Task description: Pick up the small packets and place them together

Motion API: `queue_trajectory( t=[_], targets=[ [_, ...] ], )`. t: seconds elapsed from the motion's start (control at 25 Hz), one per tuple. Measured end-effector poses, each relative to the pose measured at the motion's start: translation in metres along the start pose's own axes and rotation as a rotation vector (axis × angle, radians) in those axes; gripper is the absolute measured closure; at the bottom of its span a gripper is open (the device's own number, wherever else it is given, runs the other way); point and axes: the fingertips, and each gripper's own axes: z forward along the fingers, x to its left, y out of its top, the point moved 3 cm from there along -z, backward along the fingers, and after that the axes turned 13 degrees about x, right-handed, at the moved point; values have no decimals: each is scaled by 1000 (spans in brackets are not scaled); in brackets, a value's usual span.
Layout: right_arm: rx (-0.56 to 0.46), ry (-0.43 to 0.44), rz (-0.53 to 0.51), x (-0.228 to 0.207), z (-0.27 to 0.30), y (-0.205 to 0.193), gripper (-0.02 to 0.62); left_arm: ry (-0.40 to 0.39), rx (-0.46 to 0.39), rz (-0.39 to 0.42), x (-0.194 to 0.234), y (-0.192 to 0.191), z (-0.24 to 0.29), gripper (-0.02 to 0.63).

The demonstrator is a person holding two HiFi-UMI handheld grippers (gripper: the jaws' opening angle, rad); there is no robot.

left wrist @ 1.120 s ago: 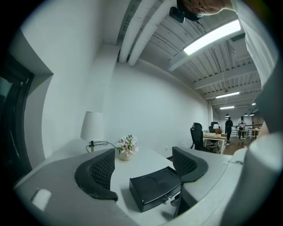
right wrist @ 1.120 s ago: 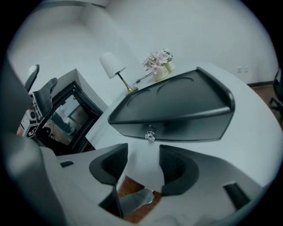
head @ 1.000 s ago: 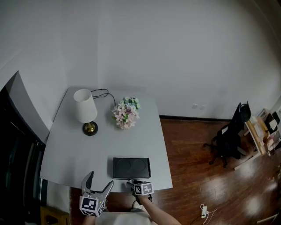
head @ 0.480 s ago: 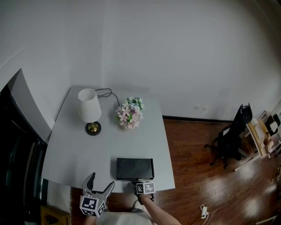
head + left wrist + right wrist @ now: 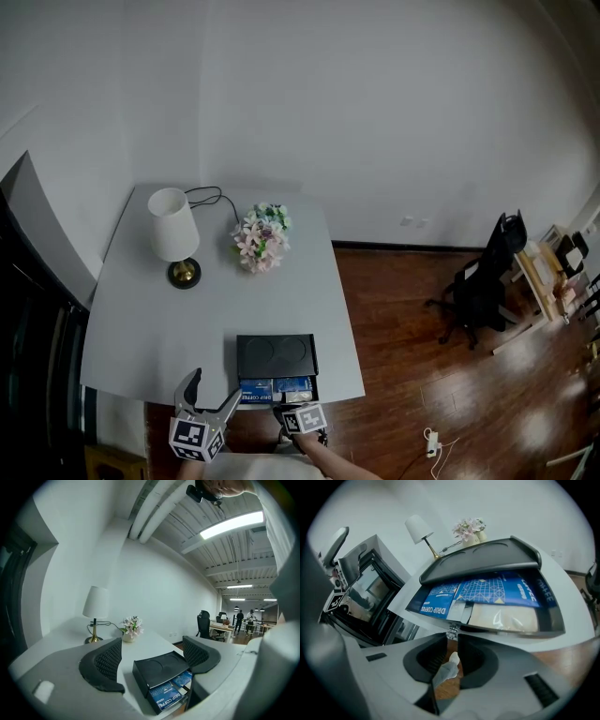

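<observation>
Head view: small packets (image 5: 275,385) lower centre, at table (image 5: 141,319) edge; left hand-held gripper (image 5: 213,384) wide, empty.
Left gripper view: jaws apart, packets beyond.
Right gripper view: right hand-held gripper (image 5: 451,637), jaws just drawn narrow, pinching knob (image 5: 452,631) of packet-filled drawer (image 5: 555,623).

The pale table (image 5: 141,309) carries a white-shaded lamp (image 5: 174,236), a flower posy (image 5: 258,239) and a black drawer box (image 5: 277,355).

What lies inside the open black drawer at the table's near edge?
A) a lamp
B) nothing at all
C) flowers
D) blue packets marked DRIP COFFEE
D: the right gripper view shows blue packets lying flat in the drawer.
</observation>
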Motion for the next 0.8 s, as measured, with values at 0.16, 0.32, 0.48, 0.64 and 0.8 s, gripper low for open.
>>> queue_trajectory(
  t=[0.16,0.32,0.48,0.64,0.8],
  targets=[
    [24,10,-17,6,0,-15,529,-25,6,15,-8,1,4,213],
    [70,20,-35,12,4,-34,531,-35,14,6,-11,-2,8,213],
    [63,12,-40,12,1,-36,531,-43,19,5,-14,-4,9,213],
    [49,-51,-106,9,0,-40,517,-48,24,4,-17,-6,10,213],
    [-9,-33,-157,10,-13,-39,474,-53,25,5,-18,-6,10,213]
  ],
)
